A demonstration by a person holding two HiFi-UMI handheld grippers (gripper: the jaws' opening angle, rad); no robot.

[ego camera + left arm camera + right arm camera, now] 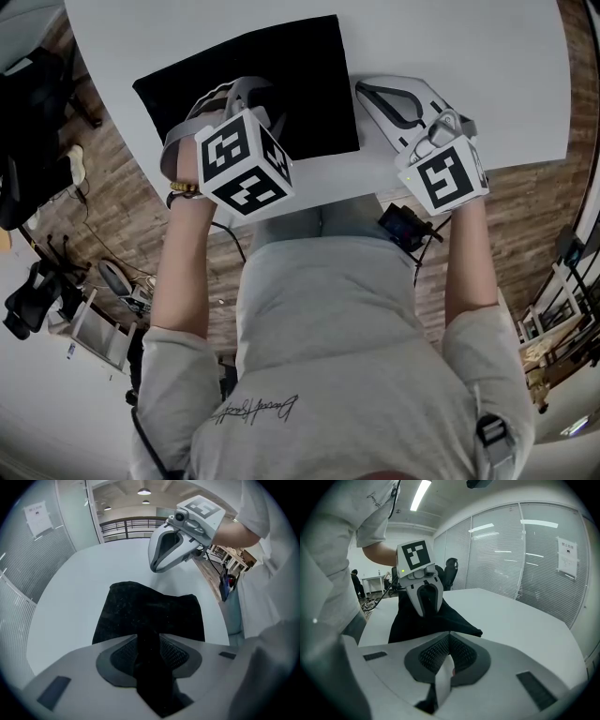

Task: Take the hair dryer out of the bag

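Black fabric bag point(253, 75) lies on the white bench point(469, 47), near its front edge. Left gripper point(148, 641) points steeply down over the bag, jaws apart, black fabric showing in the gap. Right gripper point(366, 89) sits just beside the bag's right edge, jaws closed, empty.

Left gripper point(246, 98) points steeply down, jaws apart; right gripper point(370, 91) has jaws together.

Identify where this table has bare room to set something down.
Widest: bare table right of the bag, beyond the right gripper. Smaller: the patch beyond the bag's left corner. Crowded: the near edge, with the left gripper over the bag.
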